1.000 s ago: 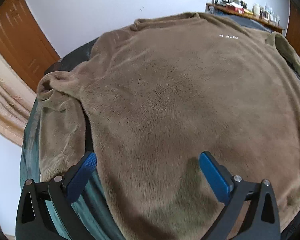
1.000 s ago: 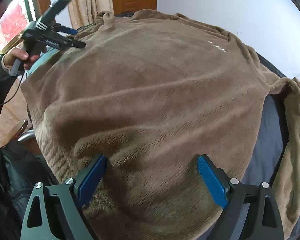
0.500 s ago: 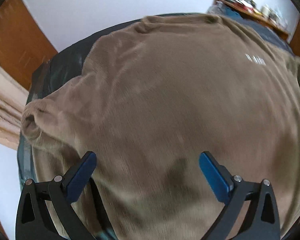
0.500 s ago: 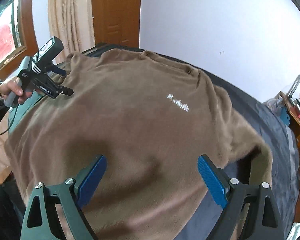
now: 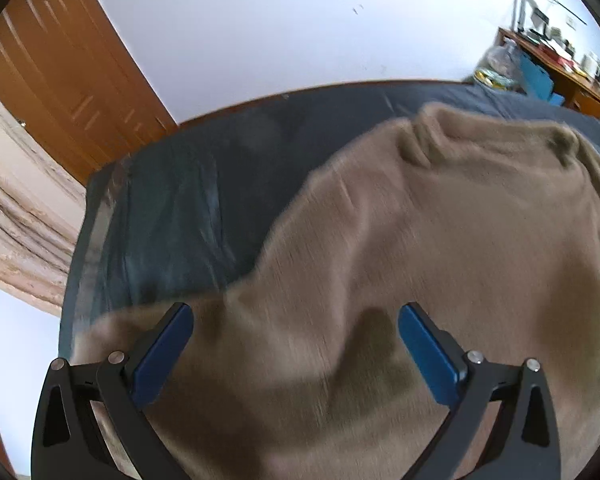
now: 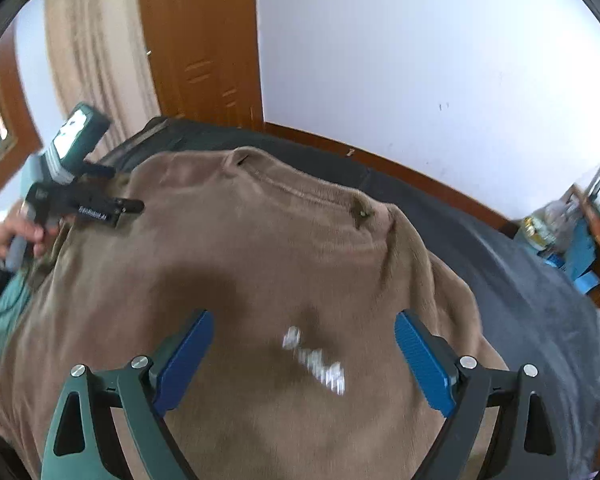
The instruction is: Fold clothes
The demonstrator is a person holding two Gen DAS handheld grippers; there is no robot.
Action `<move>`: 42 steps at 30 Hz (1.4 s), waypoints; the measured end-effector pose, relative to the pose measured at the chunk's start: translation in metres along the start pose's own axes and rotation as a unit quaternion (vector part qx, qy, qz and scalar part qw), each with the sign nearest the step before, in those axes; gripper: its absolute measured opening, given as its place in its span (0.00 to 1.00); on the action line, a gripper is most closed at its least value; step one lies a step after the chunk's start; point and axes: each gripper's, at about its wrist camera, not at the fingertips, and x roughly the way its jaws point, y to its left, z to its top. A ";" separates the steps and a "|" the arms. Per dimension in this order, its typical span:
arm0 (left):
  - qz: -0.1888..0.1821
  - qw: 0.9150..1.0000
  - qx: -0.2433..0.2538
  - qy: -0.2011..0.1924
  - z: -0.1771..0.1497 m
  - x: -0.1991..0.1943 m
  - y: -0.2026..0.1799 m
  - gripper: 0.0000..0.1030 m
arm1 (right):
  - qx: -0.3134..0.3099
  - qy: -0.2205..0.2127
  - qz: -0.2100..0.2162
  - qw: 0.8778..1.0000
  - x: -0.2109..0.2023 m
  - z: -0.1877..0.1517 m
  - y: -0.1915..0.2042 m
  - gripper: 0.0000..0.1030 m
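Observation:
A brown fleece sweater [image 6: 260,248] lies spread front up on a dark bed cover [image 5: 188,208]. Its collar [image 6: 300,188] points to the far wall, and white lettering [image 6: 316,360] marks the chest. My right gripper [image 6: 304,324] hovers open over the chest lettering with nothing between its blue pads. My left gripper [image 5: 296,320] stands open above the sweater [image 5: 440,240] near its left shoulder and sleeve. In the right wrist view the left gripper [image 6: 122,190] hangs over that shoulder, held by a hand [image 6: 16,236]. Both views are blurred by motion.
A wooden door [image 5: 60,80] and a beige curtain [image 5: 16,216] stand beyond the bed's left side. A white wall [image 6: 420,60] runs behind the bed. A cluttered desk [image 5: 552,60] and blue items [image 6: 580,248] sit at the far right.
Both grippers have travelled from the sweater's lower body up toward its collar end. The bare bed cover and the wall now fill more of each view. Both stayed open.

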 end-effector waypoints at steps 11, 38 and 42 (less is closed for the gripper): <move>0.031 0.999 -0.006 0.011 0.044 0.052 -0.004 1.00 | 0.025 0.044 -0.020 0.999 0.101 0.028 -0.035 0.71; 0.163 0.984 -0.069 -0.016 0.093 0.092 0.022 1.00 | 0.046 0.001 -0.042 0.998 0.123 0.056 -0.044 0.16; 0.170 0.984 -0.060 -0.012 0.095 0.091 0.020 1.00 | 0.064 -0.008 -0.015 0.998 0.115 0.050 -0.052 0.22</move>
